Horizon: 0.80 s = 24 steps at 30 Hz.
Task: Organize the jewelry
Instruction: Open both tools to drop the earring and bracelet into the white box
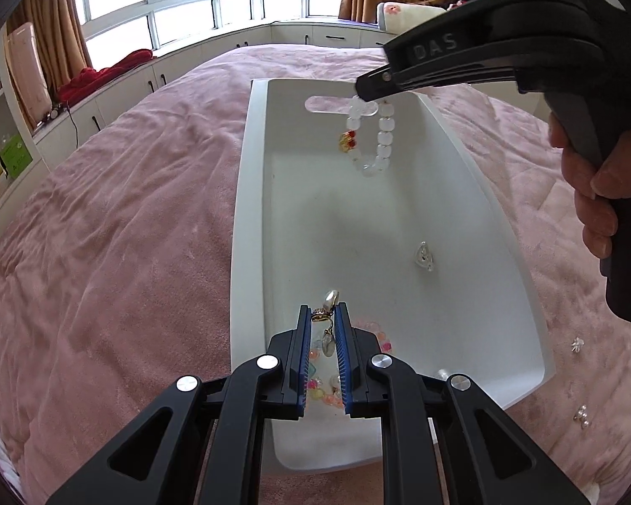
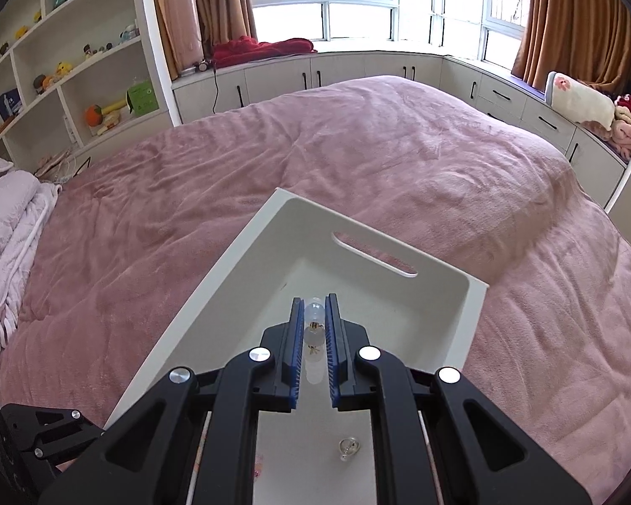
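From the left wrist camera, a white tray lies on the pink bedspread, and the sorting looks partly done. Inside the tray, near its middle, rests a small clear pendant, and at the tray's near end lies a string of pink and yellow beads. Two small silver pieces lie on the bedspread just outside the tray's right rim, so some things are left to gather. The left gripper reaches over the tray's near end, its blue pads pressed close on a gold earring with a pale drop. Above the tray's far end, by the handle slot, the right gripper hangs in from the right (the person's hand wrapped round its grip) and pinches a white bead bracelet, which dangles clear of the tray floor.

From the right wrist camera, the right gripper points down and forward toward the handle-slot end of the tray. Its pads are drawn in on the bracelet's frosted beads. The pendant shows on the tray floor nearer the camera. My guess is that both pieces are about to be let go into the tray.
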### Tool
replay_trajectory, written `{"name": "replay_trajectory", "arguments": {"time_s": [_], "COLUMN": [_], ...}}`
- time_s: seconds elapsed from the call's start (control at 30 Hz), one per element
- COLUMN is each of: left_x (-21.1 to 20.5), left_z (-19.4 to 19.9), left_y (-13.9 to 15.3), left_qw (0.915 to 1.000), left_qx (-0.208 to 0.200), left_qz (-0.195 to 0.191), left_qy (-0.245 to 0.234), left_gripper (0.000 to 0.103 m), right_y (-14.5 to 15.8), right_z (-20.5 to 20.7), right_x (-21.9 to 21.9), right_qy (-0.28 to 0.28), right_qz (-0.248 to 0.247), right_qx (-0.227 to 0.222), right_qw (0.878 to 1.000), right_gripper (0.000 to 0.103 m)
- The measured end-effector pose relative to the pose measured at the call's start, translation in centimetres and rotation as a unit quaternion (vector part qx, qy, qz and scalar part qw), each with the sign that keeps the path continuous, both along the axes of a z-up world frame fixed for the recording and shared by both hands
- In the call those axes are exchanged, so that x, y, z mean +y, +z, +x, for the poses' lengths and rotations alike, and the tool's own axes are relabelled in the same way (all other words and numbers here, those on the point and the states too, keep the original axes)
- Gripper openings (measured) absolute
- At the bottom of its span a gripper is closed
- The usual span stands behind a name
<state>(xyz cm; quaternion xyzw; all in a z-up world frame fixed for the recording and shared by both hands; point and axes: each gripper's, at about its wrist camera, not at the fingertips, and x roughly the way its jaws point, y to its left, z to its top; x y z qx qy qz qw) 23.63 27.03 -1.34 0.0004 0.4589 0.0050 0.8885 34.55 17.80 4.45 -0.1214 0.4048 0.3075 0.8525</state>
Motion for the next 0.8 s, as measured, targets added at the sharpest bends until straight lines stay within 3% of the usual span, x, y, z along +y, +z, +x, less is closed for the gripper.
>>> {"name": "replay_trajectory", "arguments": {"time_s": [0.13, 0.23, 0.33, 0.37, 0.6, 0.8], "left_x": [-0.5, -1.0, -1.9, -2.1, -2.1, -2.5], "left_z": [-0.1, -0.2, -0.6, -0.7, -1.2, -1.7], "left_y": [0.1, 0.3, 1.0, 1.2, 3.3, 5.5], "left_qw": [1.0, 1.0, 0.9997, 0.9995, 0.999, 0.9979], "left_qx": [0.001, 0.002, -0.01, -0.014, -0.037, -0.054], "left_qz": [0.004, -0.004, 0.016, 0.026, 0.026, 0.036], "left_qy": [-0.003, -0.009, -0.014, -0.012, 0.002, 0.007], "left_gripper": [0.02, 0.035, 0.05, 0.062, 0.071, 0.075], "right_y": [-0.1, 0.2, 0.6, 0.7, 2.3, 3.7], "right_z": [-0.6, -1.3, -1.8, -1.9, -2.4, -2.8], "right_x": [0.6, 0.5, 0.5, 0.5, -0.2, -1.2], "right_qy": [0.005, -0.001, 0.006, 0.007, 0.002, -0.008], "right_qz": [-0.02, -0.03, -0.039, -0.042, -0.034, -0.017], "right_qx": [-0.008, -0.034, -0.047, -0.048, -0.064, -0.068], "right_qw": [1.0, 0.999, 0.998, 0.998, 0.997, 0.998], "right_gripper": [0.017, 0.062, 0.065, 0.066, 0.078, 0.079]}}
